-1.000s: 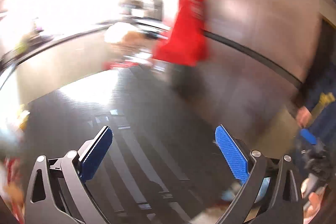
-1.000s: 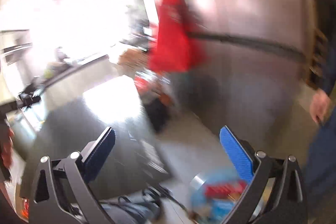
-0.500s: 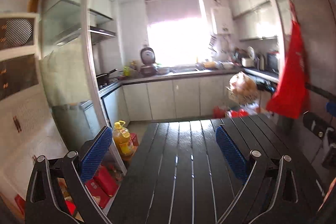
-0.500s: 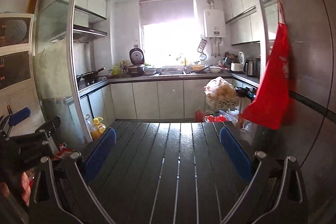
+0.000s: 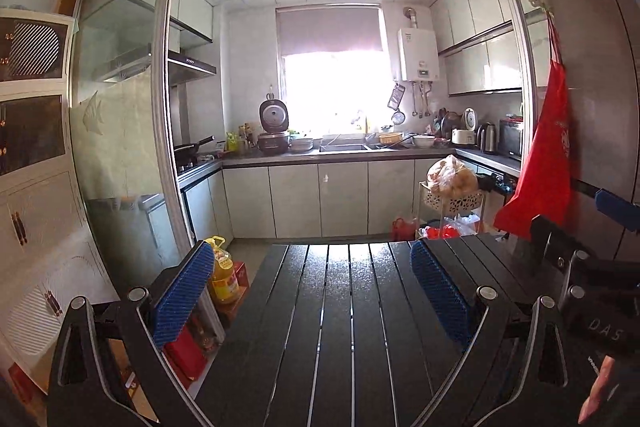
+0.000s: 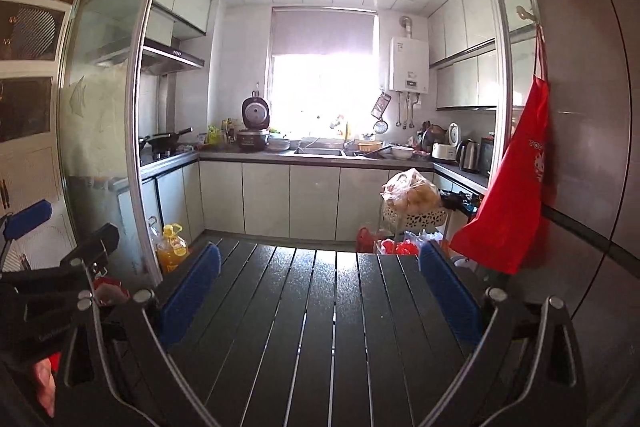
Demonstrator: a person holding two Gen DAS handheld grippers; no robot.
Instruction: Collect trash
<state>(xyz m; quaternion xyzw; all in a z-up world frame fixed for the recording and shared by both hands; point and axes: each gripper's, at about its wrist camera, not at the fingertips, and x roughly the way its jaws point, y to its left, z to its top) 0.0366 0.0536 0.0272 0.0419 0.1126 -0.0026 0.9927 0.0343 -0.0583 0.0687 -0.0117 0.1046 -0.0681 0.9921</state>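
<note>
Both the left claw [image 5: 310, 291] and right claw [image 6: 320, 291] hang wide and empty over the bare dark worktop [image 5: 340, 327], so the person should look around for trash first.

Your left hand-held gripper [image 5: 312, 291] is held level and pointing forward, its blue-padded fingers [image 5: 182, 293] spread wide with nothing between them. Your right hand-held gripper [image 6: 320, 291] sits beside it at the same height, equally wide apart and empty. Each one shows at the edge of the other's view, and a few of your fingertips [image 5: 600, 387] show at the lower corner behind the right one.
</note>
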